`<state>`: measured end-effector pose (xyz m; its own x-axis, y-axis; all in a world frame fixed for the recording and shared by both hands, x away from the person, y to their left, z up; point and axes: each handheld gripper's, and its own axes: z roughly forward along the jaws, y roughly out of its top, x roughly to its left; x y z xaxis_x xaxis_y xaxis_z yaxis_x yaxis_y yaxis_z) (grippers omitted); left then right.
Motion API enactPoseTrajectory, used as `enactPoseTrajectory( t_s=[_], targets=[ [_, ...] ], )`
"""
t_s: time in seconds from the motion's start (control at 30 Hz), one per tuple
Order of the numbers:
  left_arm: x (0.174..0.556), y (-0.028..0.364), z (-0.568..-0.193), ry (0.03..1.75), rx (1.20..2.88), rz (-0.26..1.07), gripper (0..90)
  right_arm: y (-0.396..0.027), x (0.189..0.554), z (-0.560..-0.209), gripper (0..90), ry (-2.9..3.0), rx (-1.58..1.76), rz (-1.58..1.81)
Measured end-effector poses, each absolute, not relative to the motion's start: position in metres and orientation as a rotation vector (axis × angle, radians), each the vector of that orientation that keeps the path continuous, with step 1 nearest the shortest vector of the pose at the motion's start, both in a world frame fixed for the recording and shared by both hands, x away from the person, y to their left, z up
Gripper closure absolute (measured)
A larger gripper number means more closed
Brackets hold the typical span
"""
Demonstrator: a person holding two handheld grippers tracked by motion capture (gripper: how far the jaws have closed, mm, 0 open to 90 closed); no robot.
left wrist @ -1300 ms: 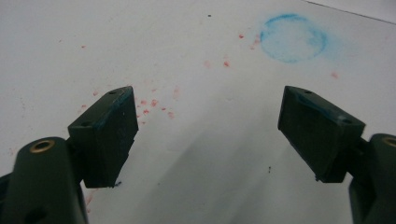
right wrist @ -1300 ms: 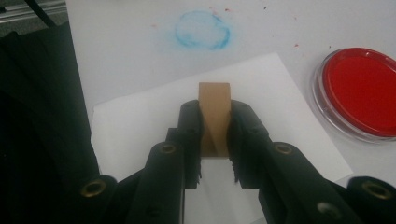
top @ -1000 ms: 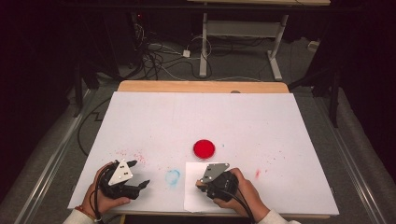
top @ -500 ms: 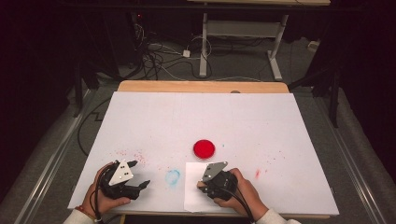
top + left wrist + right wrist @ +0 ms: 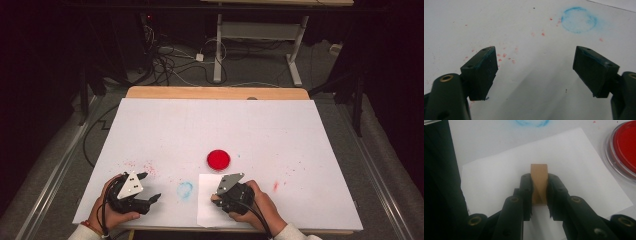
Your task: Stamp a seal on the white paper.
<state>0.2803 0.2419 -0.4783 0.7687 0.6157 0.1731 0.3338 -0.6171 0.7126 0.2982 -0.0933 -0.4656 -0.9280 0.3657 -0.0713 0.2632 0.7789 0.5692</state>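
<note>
The right gripper [image 5: 539, 195] pinches a small tan wooden block [image 5: 539, 182] between its two black jaws, which press on the block's two sides. In the right gripper view the block sits over a white sheet of paper [image 5: 499, 177], near the middle of the sheet, with bare paper all around it. In the high view that paper [image 5: 207, 210] lies close to the near edge of the big white table cover [image 5: 210, 130], and the right gripper [image 5: 227, 192] is over it, held by the person's right hand [image 5: 260, 207]. Just past the far edge of the paper is a round red ink pad in a clear dish [image 5: 218, 159]; it is near the paper, but whether they touch I cannot tell. In the right gripper view the dish [image 5: 624, 152] sits at the right side, apart from the block. The left gripper [image 5: 535, 72] has its jaws spread wide with nothing between them. It is low over the bare cover, which has little red specks on it. A pale blue ring stain [image 5: 579, 20] lies ahead of it. In the high view the left gripper [image 5: 145, 190] is near the front left corner of the cover, and the blue stain [image 5: 185, 190] lies between the two grippers. The far half of the cover is wide and bare. A strip of the light wooden table top [image 5: 215, 93] shows along the far edge.
</note>
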Motion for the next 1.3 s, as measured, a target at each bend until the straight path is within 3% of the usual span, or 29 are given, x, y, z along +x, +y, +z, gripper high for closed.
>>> enactPoseTrajectory(
  t_s=[1.3],
  targets=[
    [0.2807, 0.2392, -0.4784, 0.698, 2.288, 0.535, 19.4, -0.0942, 0.2973, -0.4671, 76.0, 2.782, 0.493, 0.863]
  ],
)
